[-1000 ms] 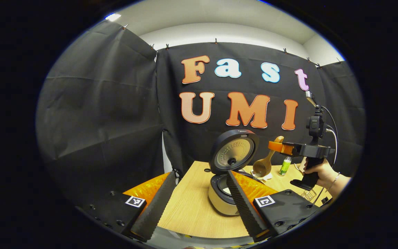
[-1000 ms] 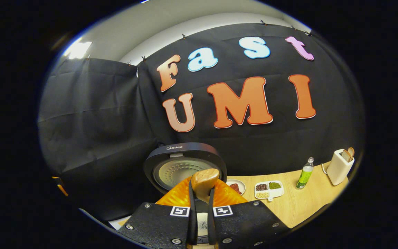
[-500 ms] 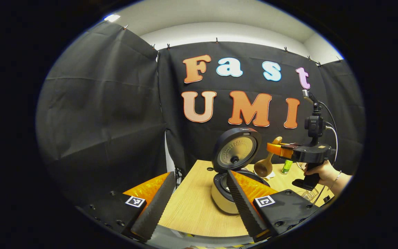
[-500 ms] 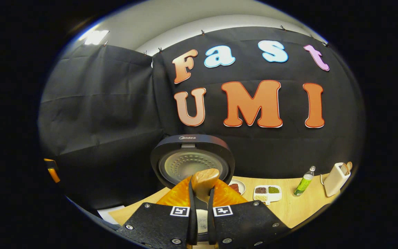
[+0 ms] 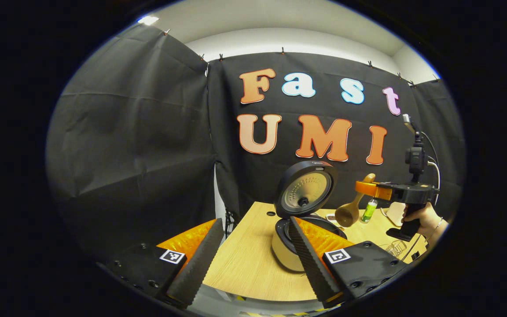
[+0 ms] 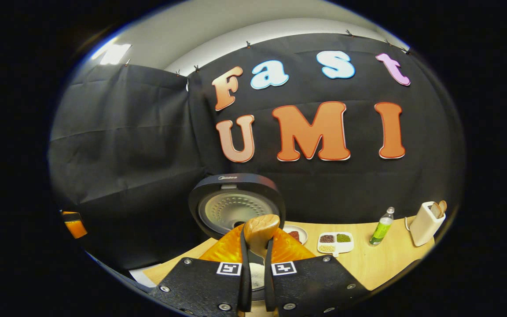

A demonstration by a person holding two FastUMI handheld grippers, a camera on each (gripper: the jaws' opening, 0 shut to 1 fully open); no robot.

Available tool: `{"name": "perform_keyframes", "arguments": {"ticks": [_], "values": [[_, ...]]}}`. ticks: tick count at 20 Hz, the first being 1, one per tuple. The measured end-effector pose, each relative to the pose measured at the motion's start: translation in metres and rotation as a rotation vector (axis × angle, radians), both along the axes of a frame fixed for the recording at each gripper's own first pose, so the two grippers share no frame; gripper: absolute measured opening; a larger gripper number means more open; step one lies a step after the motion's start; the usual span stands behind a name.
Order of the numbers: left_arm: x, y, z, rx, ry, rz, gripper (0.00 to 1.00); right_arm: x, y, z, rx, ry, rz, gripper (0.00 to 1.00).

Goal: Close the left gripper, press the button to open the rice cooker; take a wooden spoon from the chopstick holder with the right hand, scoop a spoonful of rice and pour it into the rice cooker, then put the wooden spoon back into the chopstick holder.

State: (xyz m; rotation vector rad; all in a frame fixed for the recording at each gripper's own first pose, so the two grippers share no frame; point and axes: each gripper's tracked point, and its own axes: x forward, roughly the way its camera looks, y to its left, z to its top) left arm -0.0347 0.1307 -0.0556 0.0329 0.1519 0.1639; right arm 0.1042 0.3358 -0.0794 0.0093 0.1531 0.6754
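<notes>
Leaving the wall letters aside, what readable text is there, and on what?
Rice cooker lid: small brand mark on its top rim, too small to read.
Green bottle: label too small to read.
Right gripper: square coded markers, no words.

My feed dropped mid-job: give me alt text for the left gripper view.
The right tongs, shut on the spoon, hold it above the table just right of the open cooker. The left tongs sit open in front.
</notes>
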Motion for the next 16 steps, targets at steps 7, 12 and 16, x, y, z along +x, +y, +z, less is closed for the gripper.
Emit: {"name": "perform_keyframes", "arguments": {"ticks": [7,12,16], "values": [[0.018,-0.020,0.011,0.014,-0.018,-0.049,0.99,0.016,-0.127,0.019,0.007,-0.024,-0.190,0.10],[0.031,-0.046,0.013,-0.008,-0.030,-0.094,0.97,0.011,-0.216,0.006,-0.014,-0.007,-0.320,0.11],[0.037,-0.059,0.015,0.005,-0.037,-0.110,0.98,0.003,-0.267,-0.023,-0.006,0.057,-0.391,0.11]]}}
